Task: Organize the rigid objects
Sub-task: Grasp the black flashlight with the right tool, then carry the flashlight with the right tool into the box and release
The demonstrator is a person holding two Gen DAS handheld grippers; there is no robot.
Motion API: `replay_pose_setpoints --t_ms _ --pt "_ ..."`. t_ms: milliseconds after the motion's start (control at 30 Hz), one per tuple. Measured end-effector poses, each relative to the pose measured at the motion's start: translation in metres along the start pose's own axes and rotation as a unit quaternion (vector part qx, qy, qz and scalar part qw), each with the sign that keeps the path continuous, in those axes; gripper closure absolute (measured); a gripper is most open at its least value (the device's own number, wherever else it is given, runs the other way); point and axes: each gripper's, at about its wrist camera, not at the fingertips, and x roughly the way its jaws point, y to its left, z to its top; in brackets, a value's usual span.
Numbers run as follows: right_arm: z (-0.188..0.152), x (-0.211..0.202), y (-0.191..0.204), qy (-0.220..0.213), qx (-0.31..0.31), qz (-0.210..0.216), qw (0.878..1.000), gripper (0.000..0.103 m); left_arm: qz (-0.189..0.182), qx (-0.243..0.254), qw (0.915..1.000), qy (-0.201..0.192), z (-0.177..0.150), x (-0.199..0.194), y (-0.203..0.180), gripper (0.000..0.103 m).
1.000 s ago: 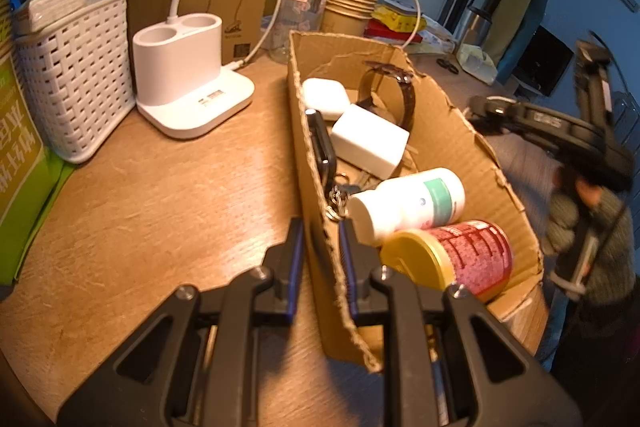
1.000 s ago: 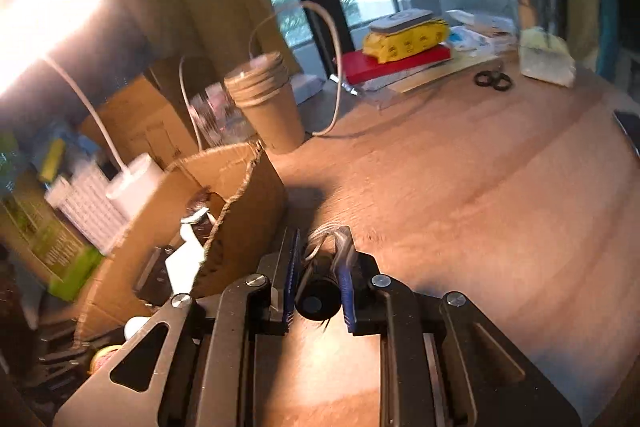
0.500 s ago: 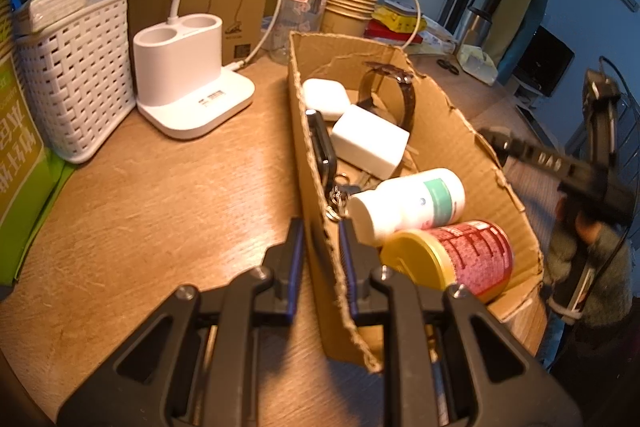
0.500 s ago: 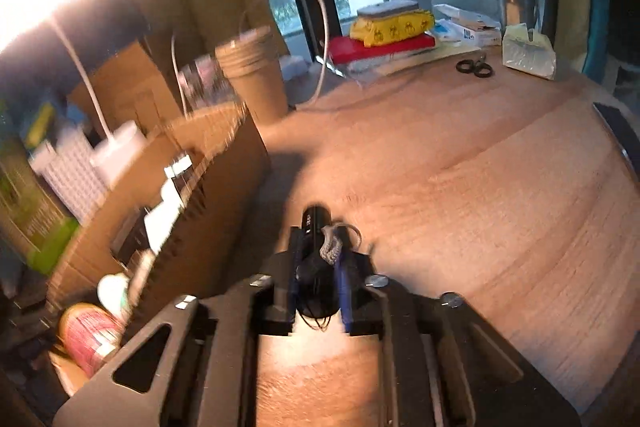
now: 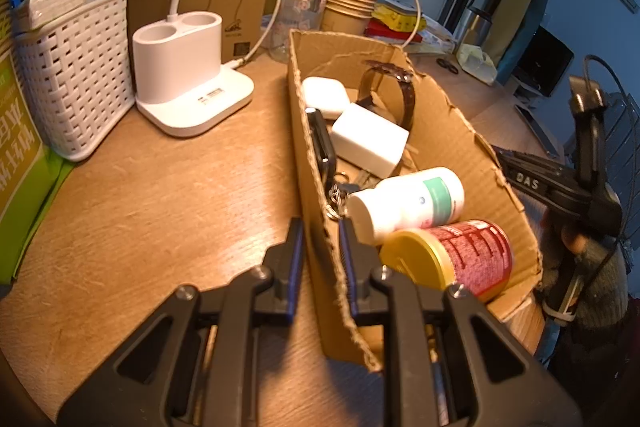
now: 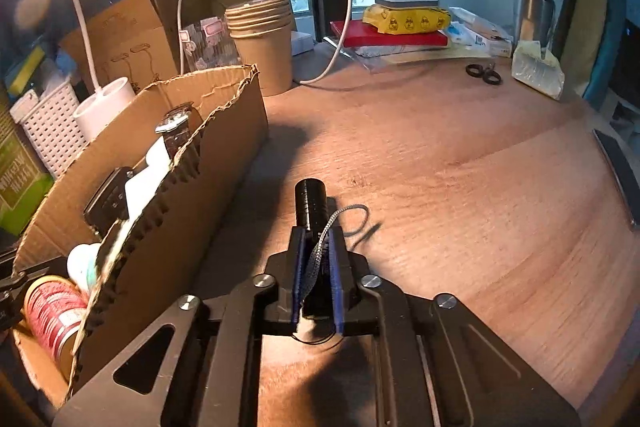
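Note:
My left gripper point(image 5: 320, 247) is shut on the near left wall of an open cardboard box point(image 5: 448, 115) on the wooden table. The box holds a red can with a yellow lid point(image 5: 452, 259), a white pill bottle point(image 5: 408, 199), a white charger block point(image 5: 370, 139), a white earbud case point(image 5: 324, 95), a brown-strapped watch point(image 5: 396, 87), a black key fob and keys point(image 5: 322, 147). My right gripper point(image 6: 316, 247) is shut on a small black flashlight point(image 6: 311, 203) with a grey cord loop, held over the table to the right of the box point(image 6: 224, 147).
A white lamp base point(image 5: 188, 75) and a white lattice basket point(image 5: 76, 75) stand left of the box. Stacked paper cups point(image 6: 264, 39), books and a yellow pack point(image 6: 404, 23), scissors point(image 6: 484, 73) and a steel flask point(image 6: 534, 11) sit along the far table edge.
My right gripper has swung and levelled beside the box with the flashlight, which now points forward away from the camera. The left gripper has stayed on the box wall.

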Motion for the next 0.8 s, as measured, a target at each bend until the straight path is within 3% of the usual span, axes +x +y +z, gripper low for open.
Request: replay_pose_setpoints --t_ms 67,100,167,367,433,800 --pt "0.003 0.004 0.003 0.003 -0.009 -0.004 1.000 0.083 0.000 0.000 1.0000 0.000 0.000 0.000 0.000 0.084" --pt "0.005 0.008 0.005 0.014 -0.013 -0.005 1.000 0.075 0.000 0.000 1.0000 0.000 0.000 0.000 0.000 0.084" --pt "0.004 0.019 0.005 0.035 -0.013 -0.002 0.999 0.073 0.000 0.000 1.0000 0.001 -0.001 0.000 0.000 0.084" --pt "0.006 0.024 0.013 0.038 -0.027 -0.023 0.999 0.072 0.000 0.000 1.0000 0.000 -0.001 0.000 0.000 0.084" --pt "0.006 0.023 0.013 0.037 -0.028 -0.020 0.999 0.081 0.000 -0.001 1.0000 0.001 -0.001 0.000 0.000 0.084" --pt "0.002 -0.011 0.012 -0.042 -0.017 -0.020 0.999 0.082 0.008 0.006 0.9999 -0.007 -0.004 -0.003 -0.002 0.084"
